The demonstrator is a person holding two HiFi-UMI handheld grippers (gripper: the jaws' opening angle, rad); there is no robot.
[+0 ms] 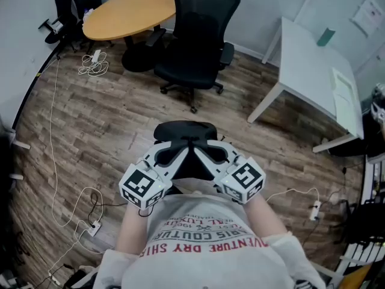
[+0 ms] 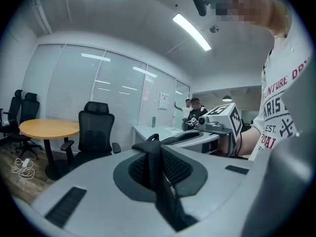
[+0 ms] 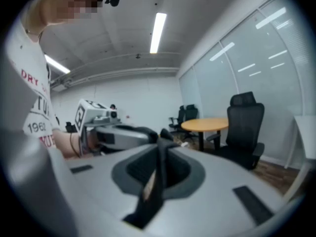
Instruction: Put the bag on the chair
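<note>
— Bag (image 1: 182, 130): where?
— Close before the chest, black, hung between both grippers.
— Jaws?
— Left gripper (image 2: 154, 154) pinched tight on a black strap (image 2: 165, 196); right gripper (image 3: 160, 152) likewise, just beside it.
— Chair (image 1: 197, 38)?
— Farther off across the wood floor (image 1: 108, 119), well apart from the bag; round table (image 1: 129, 14) just behind.
</note>
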